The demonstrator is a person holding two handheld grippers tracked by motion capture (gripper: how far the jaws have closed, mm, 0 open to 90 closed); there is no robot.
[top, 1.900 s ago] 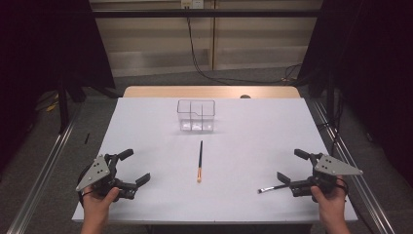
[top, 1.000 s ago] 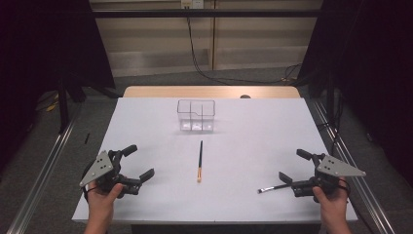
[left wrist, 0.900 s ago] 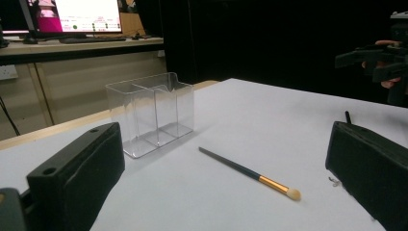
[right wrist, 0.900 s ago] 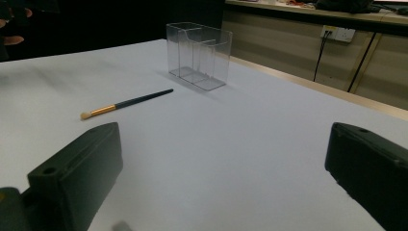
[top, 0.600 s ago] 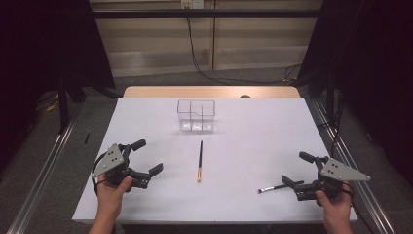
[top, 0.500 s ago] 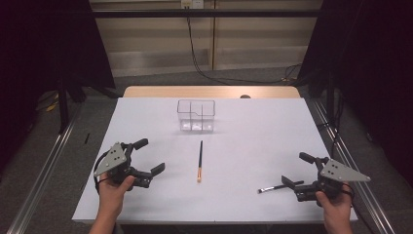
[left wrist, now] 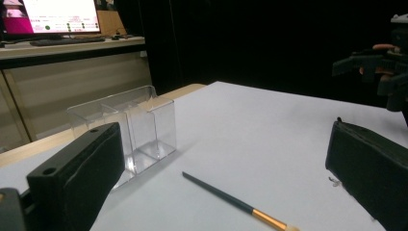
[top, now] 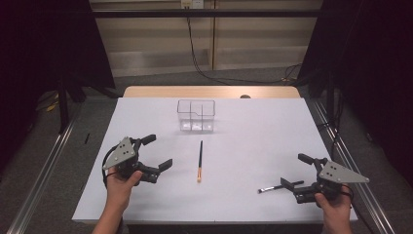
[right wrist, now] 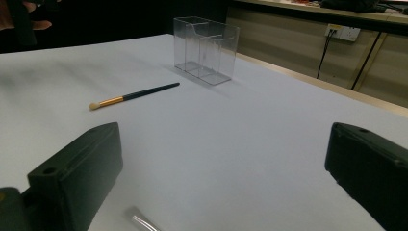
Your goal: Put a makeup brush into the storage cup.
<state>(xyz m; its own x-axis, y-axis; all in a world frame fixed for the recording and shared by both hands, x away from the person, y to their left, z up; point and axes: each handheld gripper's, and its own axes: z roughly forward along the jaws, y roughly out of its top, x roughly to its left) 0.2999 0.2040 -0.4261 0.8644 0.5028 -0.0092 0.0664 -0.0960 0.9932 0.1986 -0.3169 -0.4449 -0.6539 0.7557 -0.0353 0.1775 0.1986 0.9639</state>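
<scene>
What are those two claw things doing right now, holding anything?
Left gripper: open, holding nothing.
Right gripper: open, holding nothing, a small brush lying by it.

High cam overhead; both low tong cams sharing clear box (top: 196, 115).

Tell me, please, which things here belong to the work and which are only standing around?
Part of the work:
- brush with gold ferrule, nearest the open left gripper
- small silver-handled brush by the open right gripper
- clear divided box, probably

Only around:
- monitor
- wall socket
</scene>
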